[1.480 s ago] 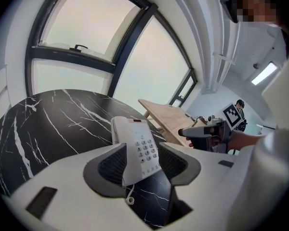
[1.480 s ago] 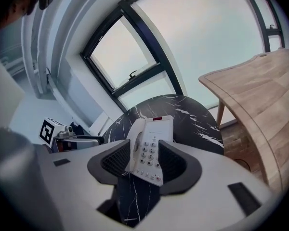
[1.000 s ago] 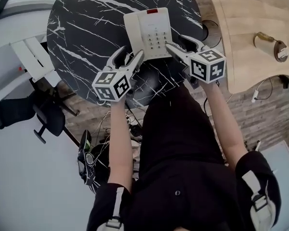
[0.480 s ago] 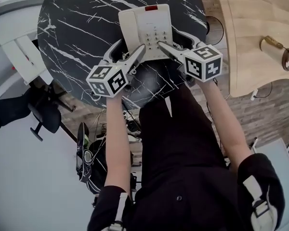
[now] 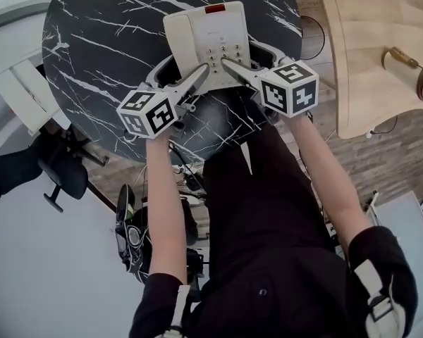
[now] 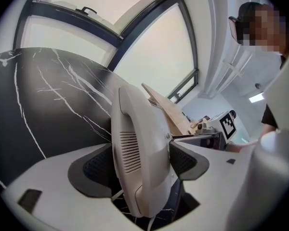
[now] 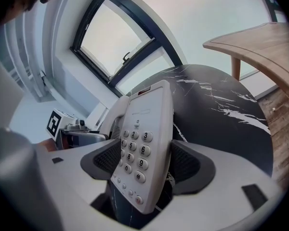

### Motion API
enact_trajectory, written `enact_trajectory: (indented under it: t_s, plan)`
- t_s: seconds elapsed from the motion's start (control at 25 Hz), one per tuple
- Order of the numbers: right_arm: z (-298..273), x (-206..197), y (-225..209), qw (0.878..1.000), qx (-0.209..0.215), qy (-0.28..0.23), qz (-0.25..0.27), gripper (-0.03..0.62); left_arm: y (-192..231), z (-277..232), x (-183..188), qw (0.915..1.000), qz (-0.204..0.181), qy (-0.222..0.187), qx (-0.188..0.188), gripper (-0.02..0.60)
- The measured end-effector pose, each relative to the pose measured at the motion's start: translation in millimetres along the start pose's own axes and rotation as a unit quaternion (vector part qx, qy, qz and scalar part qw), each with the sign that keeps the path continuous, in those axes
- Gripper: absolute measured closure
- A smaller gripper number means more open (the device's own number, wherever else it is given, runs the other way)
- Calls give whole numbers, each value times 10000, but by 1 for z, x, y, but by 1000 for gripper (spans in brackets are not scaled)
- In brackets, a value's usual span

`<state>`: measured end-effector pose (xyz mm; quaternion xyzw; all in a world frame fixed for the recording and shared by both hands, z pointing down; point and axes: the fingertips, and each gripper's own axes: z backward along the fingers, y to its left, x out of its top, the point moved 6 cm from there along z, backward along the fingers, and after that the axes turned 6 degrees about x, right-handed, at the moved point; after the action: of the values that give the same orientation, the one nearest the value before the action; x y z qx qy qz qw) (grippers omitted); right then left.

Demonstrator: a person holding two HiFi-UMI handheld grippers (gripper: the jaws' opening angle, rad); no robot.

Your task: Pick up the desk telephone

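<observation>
A white desk telephone point(image 5: 208, 41) lies flat on the round black marble table point(image 5: 106, 48), its handset on the left and keypad on the right. My left gripper point(image 5: 182, 72) reaches over its near left corner. In the left gripper view the handset side point(image 6: 139, 148) stands between the wide, opening jaws, with the pads point(image 6: 185, 160) close beside it and no clear squeeze. My right gripper point(image 5: 241, 53) is at the near right corner. Its jaws are opening too, and the keypad edge point(image 7: 144, 148) stands between them.
A light wooden table point(image 5: 381, 20) with a small round object point(image 5: 409, 69) stands at the right. At the left, beyond the table's edge, are a black office chair point(image 5: 28, 171) and a white frame point(image 5: 17, 94). Cables lie on the floor under the table.
Both grippers have sunk and moved forward onto the telephone's near edge. Their jaws have spread wider, and the near corners now sit between them.
</observation>
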<state>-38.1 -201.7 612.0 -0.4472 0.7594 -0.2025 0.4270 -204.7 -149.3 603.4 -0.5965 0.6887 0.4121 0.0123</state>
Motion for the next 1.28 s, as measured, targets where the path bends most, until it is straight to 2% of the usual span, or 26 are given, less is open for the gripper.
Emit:
enact_trajectory:
  t_s: [0.4,0.72,0.96,1.28]
  plan:
    - [-10,2,-5,9999,-150,13,-13,279,2,-4,1,9996,-69,-39,-262,209]
    - [-13,2,-7,9997,-238,92,-14,279,4,-6,0,9994,141,41,-315,202]
    - [-13,2,-8,9997,-229,60,11,278,5,-5,0,9995,125,-13,-303,199]
    - [-11,6,-7,9989,-255,277,-273,279,-1,-3,-1,9996,238,-58,-139,202]
